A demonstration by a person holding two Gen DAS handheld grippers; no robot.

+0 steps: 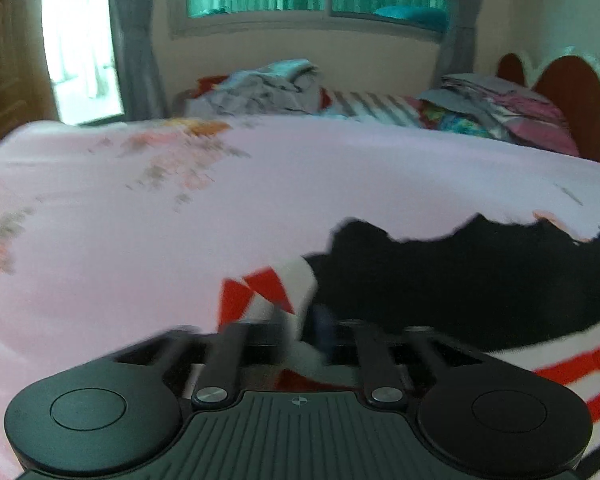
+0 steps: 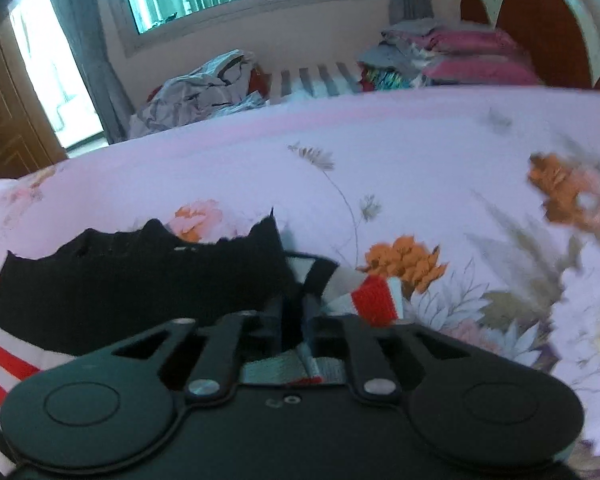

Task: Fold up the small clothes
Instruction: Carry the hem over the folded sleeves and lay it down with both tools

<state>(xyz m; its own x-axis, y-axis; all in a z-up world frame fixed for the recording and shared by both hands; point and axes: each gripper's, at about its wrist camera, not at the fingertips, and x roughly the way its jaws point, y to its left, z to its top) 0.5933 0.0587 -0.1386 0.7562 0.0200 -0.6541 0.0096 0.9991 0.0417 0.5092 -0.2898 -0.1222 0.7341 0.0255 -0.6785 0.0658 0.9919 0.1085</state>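
Note:
A small black garment (image 1: pixel 460 280) with red-and-white striped trim lies flat on the pink floral bedsheet (image 1: pixel 140 240). Its striped sleeve (image 1: pixel 268 292) runs down under my left gripper (image 1: pixel 300 336), whose bars stand wide apart; the fingertips are blurred, and the cloth lies loose between them. In the right wrist view the black body (image 2: pixel 140 280) fills the left, with a red-and-white cuff (image 2: pixel 374 300) sticking up just right of my right gripper (image 2: pixel 293 314). Its two fingers stand apart with a dark gap, over grey-white cloth.
A crumpled pile of grey clothes (image 2: pixel 204 88) sits at the far edge of the bed. A stack of folded pink and grey items (image 2: pixel 460 56) rests by the red headboard (image 2: pixel 540 28). Wide bare sheet (image 2: pixel 420 160) stretches beyond the garment. A bright doorway (image 1: pixel 80 40) is far left.

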